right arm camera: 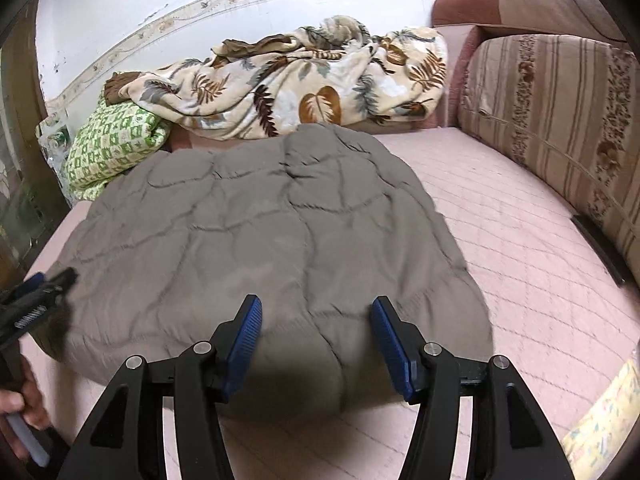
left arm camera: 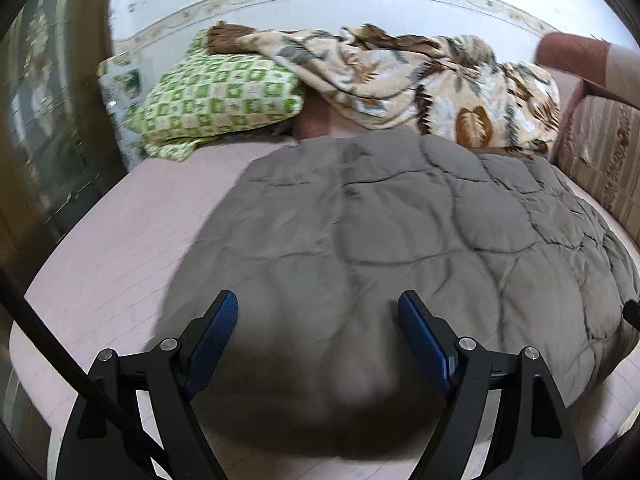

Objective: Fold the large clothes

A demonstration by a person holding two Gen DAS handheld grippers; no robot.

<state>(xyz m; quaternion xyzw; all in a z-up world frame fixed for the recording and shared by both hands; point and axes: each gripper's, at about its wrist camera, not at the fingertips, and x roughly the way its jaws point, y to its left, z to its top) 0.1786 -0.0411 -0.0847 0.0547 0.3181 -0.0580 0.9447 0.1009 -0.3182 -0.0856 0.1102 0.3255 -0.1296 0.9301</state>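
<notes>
A large grey quilted garment (left arm camera: pixel 400 220) lies spread flat on the pink bed (left arm camera: pixel 120 240). In the left wrist view my left gripper (left arm camera: pixel 318 300) hovers over the garment's near edge, jaws wide open, nothing pinched between the blue pads (left arm camera: pixel 216 340). In the right wrist view the same garment (right arm camera: pixel 260 220) fills the middle. My right gripper (right arm camera: pixel 317 304) stands open above its near right edge, pads (right arm camera: pixel 390 344) clear of the cloth. The left gripper (right arm camera: pixel 36 292) shows at the left edge of that view, with a hand (right arm camera: pixel 20 404) below it.
A leaf-print blanket (right arm camera: pixel 300 88) and a green checked cloth (right arm camera: pixel 112 144) are heaped at the bed's far side against the wall. A striped cushion (right arm camera: pixel 560 120) and sofa arm line the right side. Bare pink mattress (right arm camera: pixel 520 260) lies right of the garment.
</notes>
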